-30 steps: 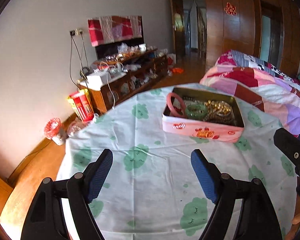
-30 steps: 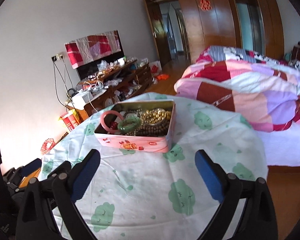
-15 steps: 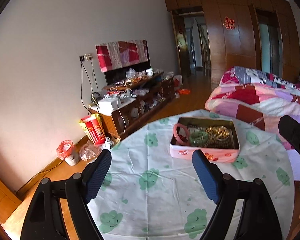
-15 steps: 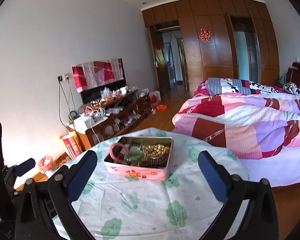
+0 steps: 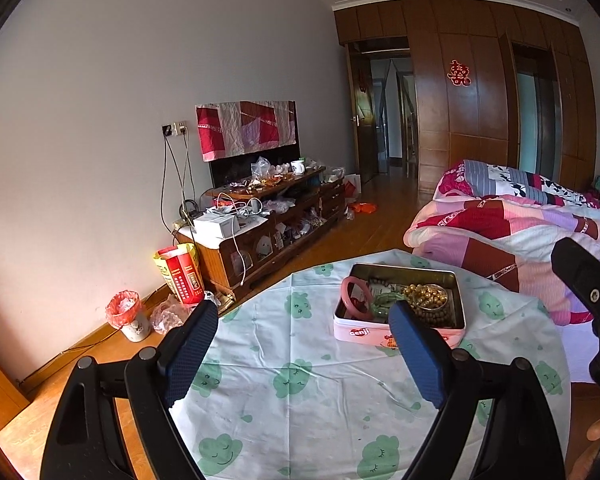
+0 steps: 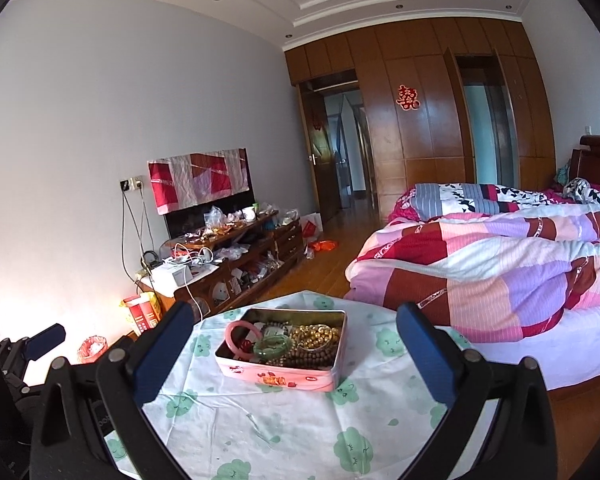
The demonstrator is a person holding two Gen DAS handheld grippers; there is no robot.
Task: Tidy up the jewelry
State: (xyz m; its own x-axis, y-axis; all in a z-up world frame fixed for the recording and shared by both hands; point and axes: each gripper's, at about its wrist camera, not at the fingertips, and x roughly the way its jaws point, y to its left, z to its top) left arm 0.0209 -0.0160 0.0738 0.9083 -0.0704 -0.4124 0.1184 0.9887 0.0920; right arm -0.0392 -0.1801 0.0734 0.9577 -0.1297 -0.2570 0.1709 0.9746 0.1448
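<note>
A pink tin (image 5: 362, 333) stands open on the round table's cloud-print cloth (image 5: 300, 380). It holds a pink bangle (image 5: 353, 298), a green bangle (image 5: 382, 309), gold beads (image 5: 426, 294) and brown beads. My left gripper (image 5: 303, 306) hangs open above the table's near side, short of the tin, with nothing between its fingers. In the right wrist view the same tin (image 6: 280, 376) sits ahead, with its pink bangle (image 6: 236, 334) and green bangle (image 6: 274, 346) on the left. My right gripper (image 6: 295, 309) is open too, empty and well back from the tin.
A bed with a patchwork quilt (image 6: 500, 272) lies right of the table. A cluttered low TV cabinet (image 5: 268, 224) lines the left wall, with a red-lined bin (image 5: 126, 314) and a bag on the wooden floor. A doorway (image 5: 380, 112) opens at the far end.
Both grippers have risen and tipped upward, so the tin looks smaller and farther off and the ceiling has come into view. Both have stayed open and empty.
</note>
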